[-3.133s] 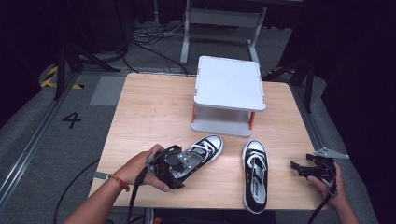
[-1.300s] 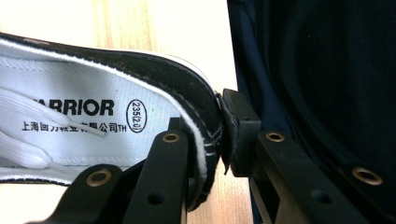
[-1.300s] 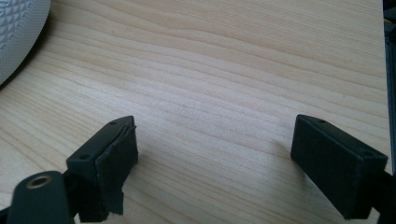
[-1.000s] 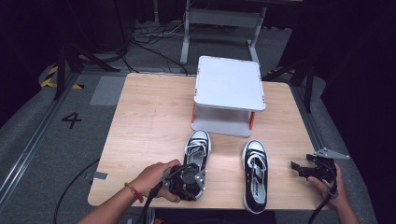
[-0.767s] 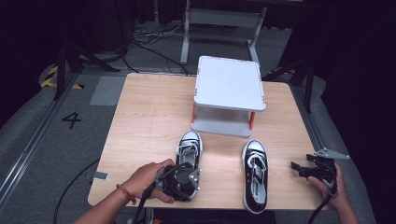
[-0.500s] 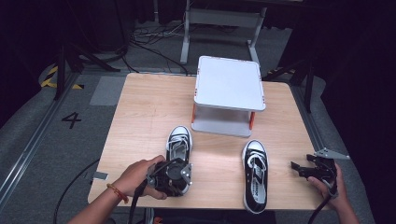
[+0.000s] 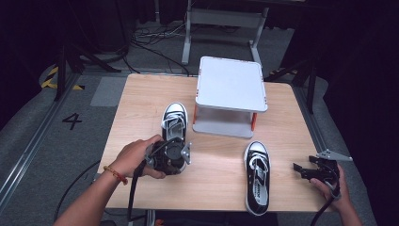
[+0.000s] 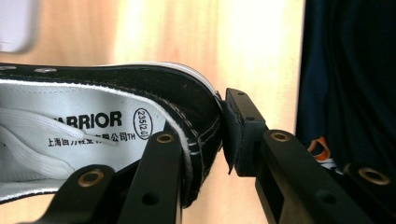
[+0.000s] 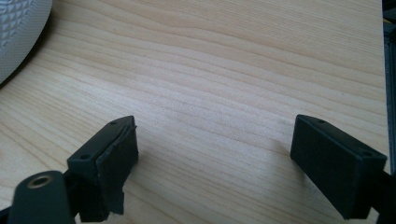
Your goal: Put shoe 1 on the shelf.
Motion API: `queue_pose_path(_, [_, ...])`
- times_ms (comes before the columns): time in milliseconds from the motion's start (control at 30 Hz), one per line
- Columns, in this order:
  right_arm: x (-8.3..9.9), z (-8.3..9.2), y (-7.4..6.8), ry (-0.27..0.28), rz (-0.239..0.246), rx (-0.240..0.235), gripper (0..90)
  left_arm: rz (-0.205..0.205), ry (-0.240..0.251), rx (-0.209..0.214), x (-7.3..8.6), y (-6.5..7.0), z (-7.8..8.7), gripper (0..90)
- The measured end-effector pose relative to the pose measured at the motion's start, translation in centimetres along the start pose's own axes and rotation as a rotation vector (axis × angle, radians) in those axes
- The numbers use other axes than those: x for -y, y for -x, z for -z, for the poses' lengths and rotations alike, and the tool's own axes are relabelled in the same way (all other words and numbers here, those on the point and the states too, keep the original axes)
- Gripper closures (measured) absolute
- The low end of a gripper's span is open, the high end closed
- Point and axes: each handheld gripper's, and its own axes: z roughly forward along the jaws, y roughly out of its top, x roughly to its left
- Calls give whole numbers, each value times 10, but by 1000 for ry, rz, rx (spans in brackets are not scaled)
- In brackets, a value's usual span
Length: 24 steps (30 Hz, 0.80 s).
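The held shoe [image 7: 174, 120] has swung left in the left gripper [image 7: 175, 149].

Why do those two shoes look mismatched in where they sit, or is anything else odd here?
The pair is split. The left tool grips one sneaker by its heel wall near the white stand, while the other sneaker lies apart toward the table's front edge. Nothing looks spilled or damaged. The right tool is open and empty.

Left claw [image 7: 176, 141] clamped, right claw [image 7: 306, 170] agape.
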Motion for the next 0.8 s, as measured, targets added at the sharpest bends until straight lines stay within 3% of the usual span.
queue_pose_path(100, [0,0,0,1,4,-1,153,-11,-19,-21,-4,-7,12,769])
queue_pose_path(300, [1,1,0,2,5,-2,153,-21,-5,-62,-11,-20,34,767])
queue_pose_path(400, [1,1,0,1,5,-2,153,-32,-8,-85,-14,-24,42,768])
queue_pose_path(600, [1,1,0,1,5,-2,153,-15,-6,-119,-19,-34,58,766])
queue_pose_path(800, [1,1,0,1,5,-2,153,-38,-13,-158,-27,-42,73,765])
